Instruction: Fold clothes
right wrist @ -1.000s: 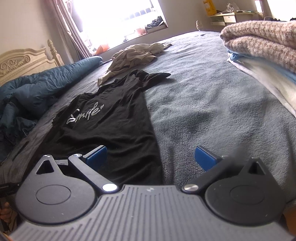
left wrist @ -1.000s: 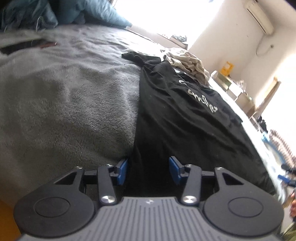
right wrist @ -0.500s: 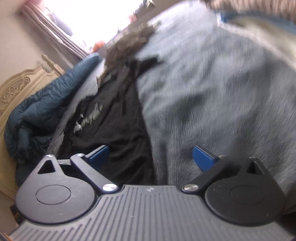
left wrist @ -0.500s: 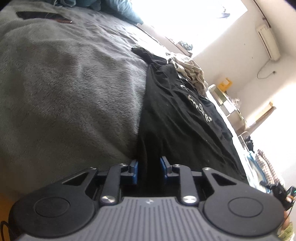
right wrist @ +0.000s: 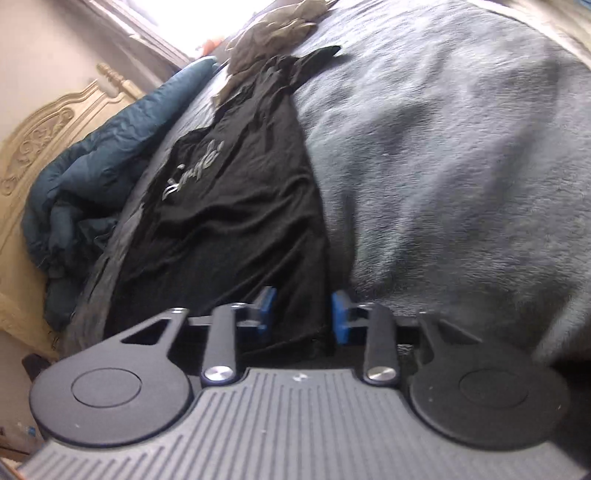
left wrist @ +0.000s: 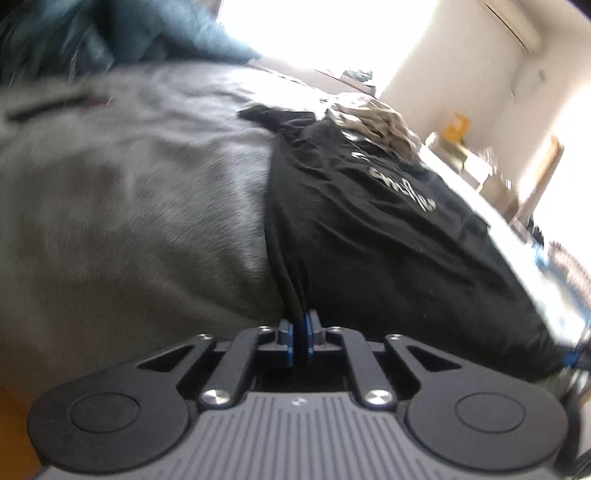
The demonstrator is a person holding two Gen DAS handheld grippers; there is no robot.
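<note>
Black claw (left wrist: 299, 334), blue pads (right wrist: 266, 301)

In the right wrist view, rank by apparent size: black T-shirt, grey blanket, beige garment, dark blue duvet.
1. grey blanket
2. black T-shirt
3. dark blue duvet
4. beige garment
The beige garment lies farthest from the camera, so its true size is unsure.

Grey fleece blanket (right wrist: 461, 155) is covering the bed, filling most of both views. Dark blue duvet (right wrist: 92, 177) is lying bunched along the left edge, against a carved cream headboard (right wrist: 40, 125). Air conditioner (left wrist: 513, 18) is hanging high on the far right wall. Bright window (left wrist: 314, 33) is washing out the far background.
</note>
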